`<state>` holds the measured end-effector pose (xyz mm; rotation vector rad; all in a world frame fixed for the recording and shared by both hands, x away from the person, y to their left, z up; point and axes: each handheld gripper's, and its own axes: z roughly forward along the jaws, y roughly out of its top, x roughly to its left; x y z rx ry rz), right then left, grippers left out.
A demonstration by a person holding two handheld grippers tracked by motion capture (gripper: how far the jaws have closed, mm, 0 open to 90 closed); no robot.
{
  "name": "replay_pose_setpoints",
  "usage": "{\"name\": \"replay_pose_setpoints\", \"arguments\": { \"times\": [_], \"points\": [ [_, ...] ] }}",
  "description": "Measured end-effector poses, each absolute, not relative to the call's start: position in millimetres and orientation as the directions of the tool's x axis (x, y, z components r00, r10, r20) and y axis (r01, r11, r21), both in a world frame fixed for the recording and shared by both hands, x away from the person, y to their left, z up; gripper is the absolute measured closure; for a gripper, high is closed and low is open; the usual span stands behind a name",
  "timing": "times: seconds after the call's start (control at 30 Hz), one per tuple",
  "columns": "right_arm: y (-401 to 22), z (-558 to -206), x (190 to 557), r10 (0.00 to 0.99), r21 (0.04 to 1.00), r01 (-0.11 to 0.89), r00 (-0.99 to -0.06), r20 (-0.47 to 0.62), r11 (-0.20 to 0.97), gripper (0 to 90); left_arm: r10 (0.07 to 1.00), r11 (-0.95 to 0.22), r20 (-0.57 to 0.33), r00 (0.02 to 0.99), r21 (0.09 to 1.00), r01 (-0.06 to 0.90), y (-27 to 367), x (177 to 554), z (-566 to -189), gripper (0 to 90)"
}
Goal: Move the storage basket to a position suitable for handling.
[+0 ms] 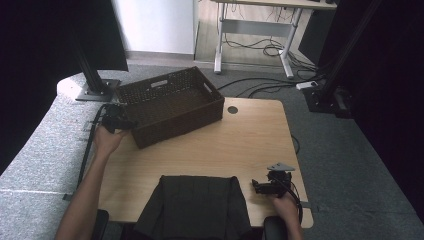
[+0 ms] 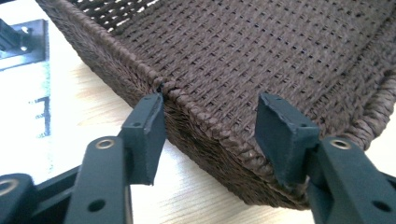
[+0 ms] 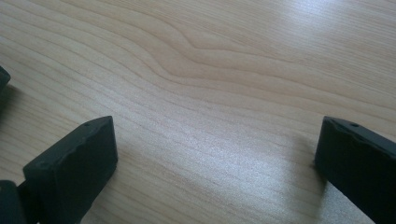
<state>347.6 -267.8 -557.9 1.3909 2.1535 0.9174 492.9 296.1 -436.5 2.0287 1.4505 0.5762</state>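
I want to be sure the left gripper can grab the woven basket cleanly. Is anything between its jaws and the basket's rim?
Nothing visible is. In the left gripper view the left gripper straddles the near rim of the woven basket, one jaw outside the wall, one inside, with gaps left on both sides. The table beside it looks bare.

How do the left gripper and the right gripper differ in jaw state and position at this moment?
The left gripper straddles the rim of the dark brown woven basket, one jaw outside the wall and one inside, pads not yet pressing; the right gripper has nothing between its wider-set jaws. The left one is at the basket's near left corner; the right one sits over bare light wooden table beside the folded dark cloth. Both have black jaws and are hand-held.
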Motion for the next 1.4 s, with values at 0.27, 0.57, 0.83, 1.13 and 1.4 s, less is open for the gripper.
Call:
{"name": "replay_pose_setpoints", "arguments": {
  "times": [0.27,0.57,0.83,1.13,1.4],
  "points": [
    [-268,-558,348,0.910,0.718,0.636,-0.414,0.008,0.283,0.0,0.957,-0.243,0.037,0.288,0.645,0.724,292,496,-433,53.0],
    [-268,-558,348,0.910,0.718,0.636,-0.414,0.008,0.283,0.0,0.961,-0.215,0.007,0.275,0.644,0.734,292,497,-434,58.8],
    [-268,-558,348,0.910,0.718,0.636,-0.414,0.008,0.283,0.0,0.957,-0.199,-0.031,0.290,0.658,0.726,291,496,-435,63.7],
    [-268,-558,348,0.910,0.718,0.636,-0.414,0.008,0.283,0.0,0.938,-0.221,-0.056,0.341,0.662,0.716,285,493,-436,68.3],
    [-268,-558,347,0.909,0.718,0.636,-0.416,0.008,0.285,0.0,0.918,-0.256,-0.061,0.393,0.665,0.702,277,487,-437,69.5]
  ]
}}
